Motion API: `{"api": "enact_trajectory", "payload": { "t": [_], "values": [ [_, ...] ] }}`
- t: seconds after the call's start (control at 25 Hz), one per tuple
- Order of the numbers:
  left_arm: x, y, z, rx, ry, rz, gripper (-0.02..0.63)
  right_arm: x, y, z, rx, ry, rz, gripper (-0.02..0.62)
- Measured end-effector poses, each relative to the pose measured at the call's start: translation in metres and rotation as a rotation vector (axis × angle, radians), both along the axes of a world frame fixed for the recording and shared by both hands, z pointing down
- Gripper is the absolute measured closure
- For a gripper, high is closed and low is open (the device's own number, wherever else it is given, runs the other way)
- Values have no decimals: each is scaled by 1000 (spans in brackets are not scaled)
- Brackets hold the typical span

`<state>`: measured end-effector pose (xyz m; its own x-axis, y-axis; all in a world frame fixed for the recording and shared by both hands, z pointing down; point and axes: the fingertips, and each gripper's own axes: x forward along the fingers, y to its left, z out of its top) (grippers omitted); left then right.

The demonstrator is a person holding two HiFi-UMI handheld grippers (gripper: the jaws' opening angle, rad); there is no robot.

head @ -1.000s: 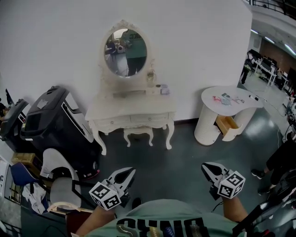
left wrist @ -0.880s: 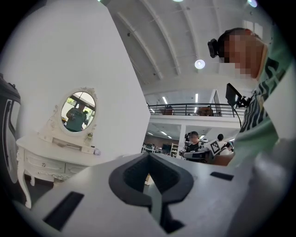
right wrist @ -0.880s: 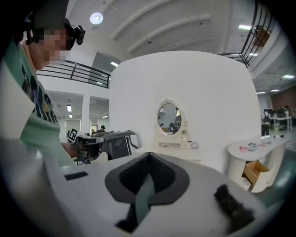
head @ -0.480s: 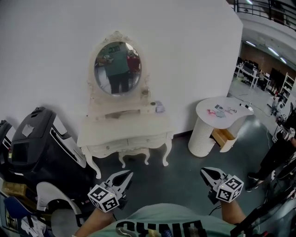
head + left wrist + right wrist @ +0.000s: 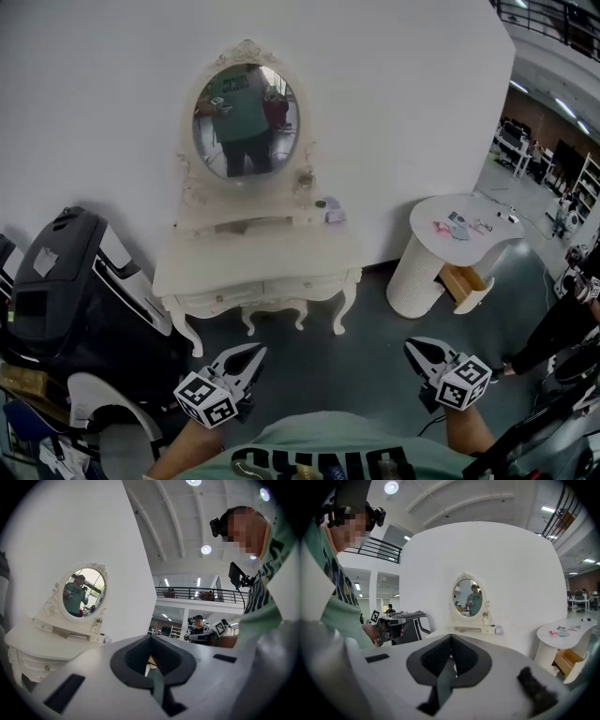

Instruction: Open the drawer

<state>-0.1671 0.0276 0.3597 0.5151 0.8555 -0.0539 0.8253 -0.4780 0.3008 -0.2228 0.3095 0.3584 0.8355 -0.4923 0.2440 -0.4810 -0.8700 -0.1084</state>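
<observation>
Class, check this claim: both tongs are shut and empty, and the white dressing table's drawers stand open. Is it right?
No. The head view shows the drawers of the dressing table shut, flush with its front. The rest stands: the left tongs and the right tongs are shut and empty.

Round table right of dresser (mirror atop).

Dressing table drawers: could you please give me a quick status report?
Both tongs shut, empty: left gripper, right gripper. Dressing table ahead, apart from both; drawers closed. Stool tucked under its front.
</observation>
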Motion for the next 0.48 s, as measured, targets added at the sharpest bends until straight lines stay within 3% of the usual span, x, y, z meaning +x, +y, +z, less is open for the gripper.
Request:
{"api": "enact_trajectory", "payload": {
  "t": [0.24, 0.48],
  "values": [
    [40, 45, 9, 46, -4, -89, 598, 60, 41, 17, 19, 0, -110, 586],
    [74, 118, 1, 32, -3, -196, 598, 131, 103, 9, -4, 19, -241, 586]
  ]
}}
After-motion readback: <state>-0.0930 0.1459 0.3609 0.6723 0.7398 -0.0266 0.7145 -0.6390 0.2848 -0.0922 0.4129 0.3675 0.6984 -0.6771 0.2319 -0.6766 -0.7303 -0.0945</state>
